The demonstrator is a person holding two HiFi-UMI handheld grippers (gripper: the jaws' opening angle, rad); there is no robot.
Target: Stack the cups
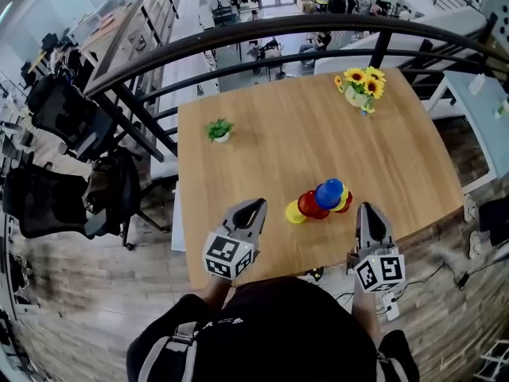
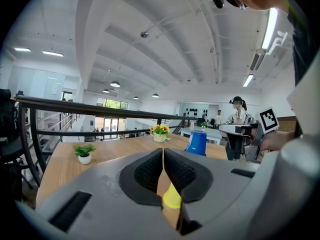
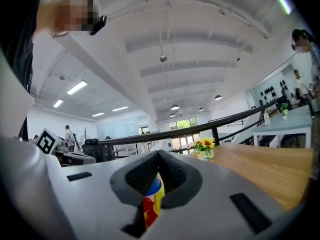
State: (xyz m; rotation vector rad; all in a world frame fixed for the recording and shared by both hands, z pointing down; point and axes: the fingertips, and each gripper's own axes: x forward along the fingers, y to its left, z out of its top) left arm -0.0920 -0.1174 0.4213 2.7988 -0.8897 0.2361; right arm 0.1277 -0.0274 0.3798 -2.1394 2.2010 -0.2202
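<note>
A cluster of upside-down cups stands near the table's front edge: a yellow cup (image 1: 295, 212), a red cup (image 1: 311, 205), a blue cup (image 1: 328, 192) highest, and more yellow and red behind it. My left gripper (image 1: 255, 206) is shut and empty, a little left of the yellow cup. My right gripper (image 1: 367, 210) is shut and empty, just right of the cluster. In the left gripper view the yellow cup (image 2: 171, 198) shows below the closed jaws and the blue cup (image 2: 197, 143) stands beyond. The right gripper view shows the cups (image 3: 152, 196) through the gap under its jaws.
A small green potted plant (image 1: 219, 130) sits at the table's far left, and a pot of sunflowers (image 1: 361, 87) at the far right. A black railing (image 1: 262, 34) runs behind the wooden table (image 1: 278, 150). Black chairs (image 1: 56, 197) stand to the left.
</note>
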